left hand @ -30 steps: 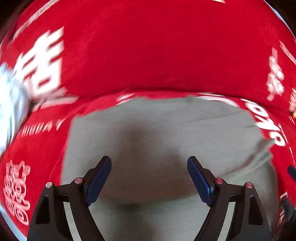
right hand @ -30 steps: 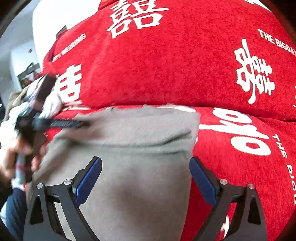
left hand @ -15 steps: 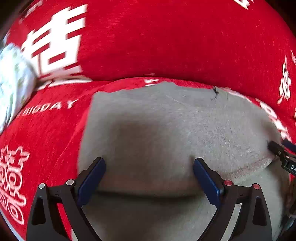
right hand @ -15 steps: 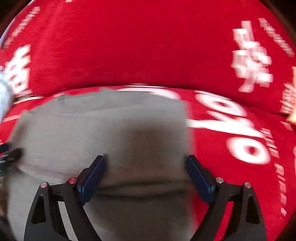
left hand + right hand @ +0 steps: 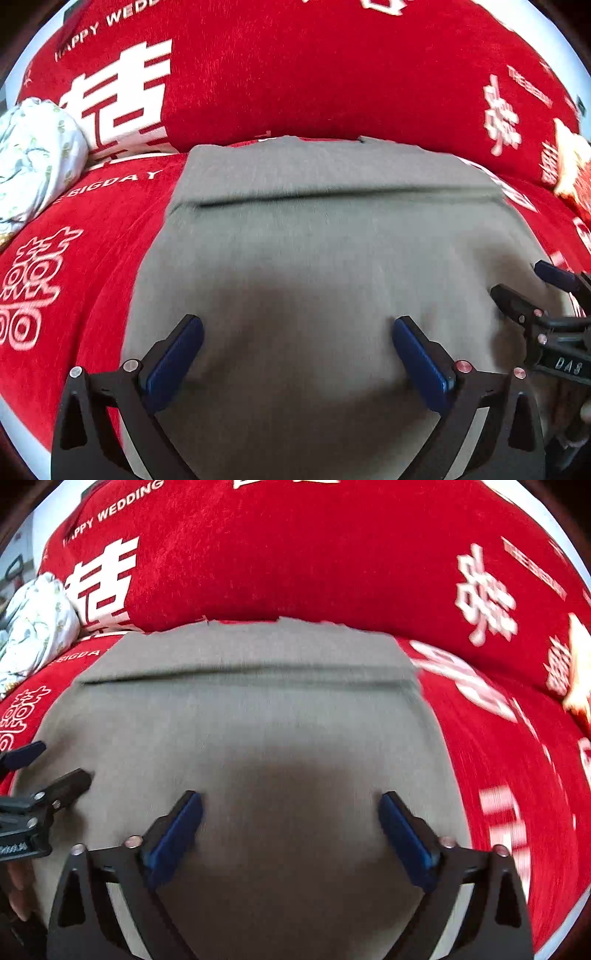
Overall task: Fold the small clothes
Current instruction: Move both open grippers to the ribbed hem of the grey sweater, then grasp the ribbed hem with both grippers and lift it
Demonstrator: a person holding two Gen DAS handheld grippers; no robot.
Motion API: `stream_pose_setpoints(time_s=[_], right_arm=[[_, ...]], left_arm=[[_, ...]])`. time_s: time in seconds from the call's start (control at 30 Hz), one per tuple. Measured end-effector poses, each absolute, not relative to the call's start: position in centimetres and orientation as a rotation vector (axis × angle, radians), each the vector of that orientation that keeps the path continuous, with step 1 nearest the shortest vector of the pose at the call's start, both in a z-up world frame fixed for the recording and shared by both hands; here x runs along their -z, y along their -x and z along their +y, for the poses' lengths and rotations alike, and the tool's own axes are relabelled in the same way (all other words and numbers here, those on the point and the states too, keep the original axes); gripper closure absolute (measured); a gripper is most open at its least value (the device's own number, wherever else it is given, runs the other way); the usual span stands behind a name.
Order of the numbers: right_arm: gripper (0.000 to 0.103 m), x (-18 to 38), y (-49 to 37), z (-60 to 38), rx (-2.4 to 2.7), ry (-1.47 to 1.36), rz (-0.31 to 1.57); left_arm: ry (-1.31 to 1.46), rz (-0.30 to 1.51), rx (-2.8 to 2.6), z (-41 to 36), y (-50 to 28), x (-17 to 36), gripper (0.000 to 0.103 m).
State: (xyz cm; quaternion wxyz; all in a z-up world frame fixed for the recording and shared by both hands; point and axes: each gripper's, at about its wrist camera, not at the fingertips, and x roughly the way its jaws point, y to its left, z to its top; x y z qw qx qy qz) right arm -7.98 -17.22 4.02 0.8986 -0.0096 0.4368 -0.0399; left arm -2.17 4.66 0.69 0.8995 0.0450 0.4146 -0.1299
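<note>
A grey garment (image 5: 314, 240) lies flat on the red sofa seat, with a straight fold or hem line across its far part; it also shows in the right wrist view (image 5: 258, 716). My left gripper (image 5: 295, 332) is open and empty just above the garment's near left part. My right gripper (image 5: 290, 808) is open and empty above its near right part. The right gripper shows at the right edge of the left wrist view (image 5: 535, 295). The left gripper shows at the left edge of the right wrist view (image 5: 48, 771).
The sofa's red cover with white lettering (image 5: 314, 74) rises as a backrest right behind the garment. A crumpled white patterned cloth (image 5: 33, 162) lies at the far left of the seat. A yellow-and-red item (image 5: 580, 664) sits at the far right.
Both grippers have drawn back from the backrest, so more of the garment shows, with a fold line across its far part. Both stay open.
</note>
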Motion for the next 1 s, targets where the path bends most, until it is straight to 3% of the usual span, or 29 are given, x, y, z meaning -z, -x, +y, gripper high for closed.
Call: stream_pose_setpoints(time_s=[0.33, 0.47, 0.6, 0.77, 1.0], right_arm=[[0.000, -3.6, 17.6, -16.6, 0.070, 0.100, 0.928], [0.000, -4.9, 18.8, -14.9, 0.047, 0.111, 0.897], [0.000, -2.8, 17.9, -13.6, -0.030, 0.133, 0.925], [0.000, -2.8, 19.8, -15.3, 0.009, 0.174, 0.959], [0.000, -3.7, 22.6, -21.4, 0.194, -0.083, 1.030]], left_arm=[[-0.083, 0.885, 0.285, 6.7, 10.5, 0.1, 0.000], [-0.008, 0.884, 0.338, 6.3, 11.4, -0.3, 0.001], [-0.175, 0.810, 0.298, 4.3, 12.0, 1.2, 0.000], [-0.115, 0.883, 0.283, 6.5, 12.4, 1.3, 0.000], [0.379, 0.995, 0.152, 15.3, 13.8, 2.5, 0.000]])
